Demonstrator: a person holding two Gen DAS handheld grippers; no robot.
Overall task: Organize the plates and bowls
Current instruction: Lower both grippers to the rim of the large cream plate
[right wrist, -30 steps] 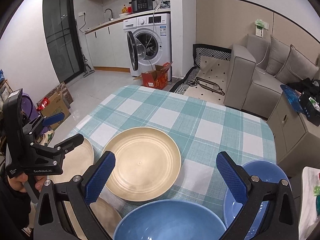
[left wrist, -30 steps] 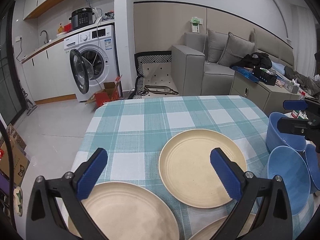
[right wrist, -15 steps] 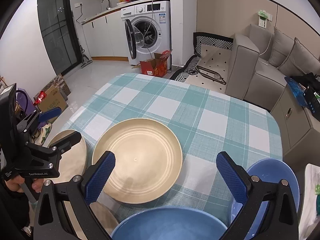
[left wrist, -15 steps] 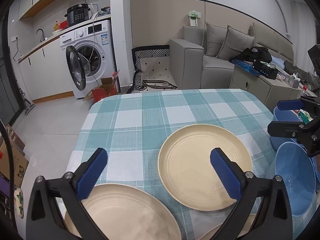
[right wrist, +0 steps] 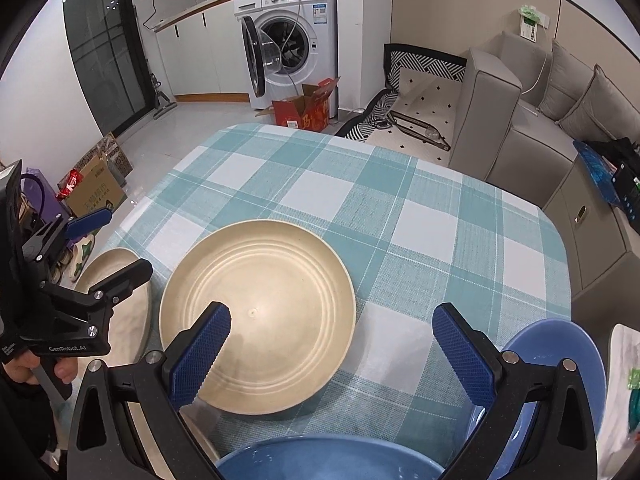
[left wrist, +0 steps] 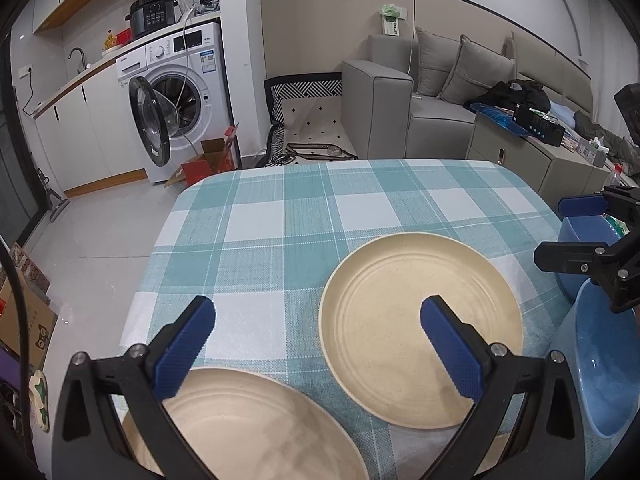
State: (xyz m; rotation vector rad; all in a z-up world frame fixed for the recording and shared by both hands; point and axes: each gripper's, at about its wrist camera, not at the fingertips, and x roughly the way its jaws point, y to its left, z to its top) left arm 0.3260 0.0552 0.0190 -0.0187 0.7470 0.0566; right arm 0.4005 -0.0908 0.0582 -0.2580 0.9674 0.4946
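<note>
Both grippers had drifted nearer the cream plates over the last second, so the middle cream plate loomed larger in both views. On the teal checked tablecloth, the left gripper hovered with jaws spread wide, empty; its right finger hung over the middle plate, its left finger over the near-left cream plate. From the right wrist view, the right gripper was also wide and empty, its left finger over the middle plate, its right finger above the right blue bowl. A second blue bowl lay at the near edge, between its fingers.
</note>
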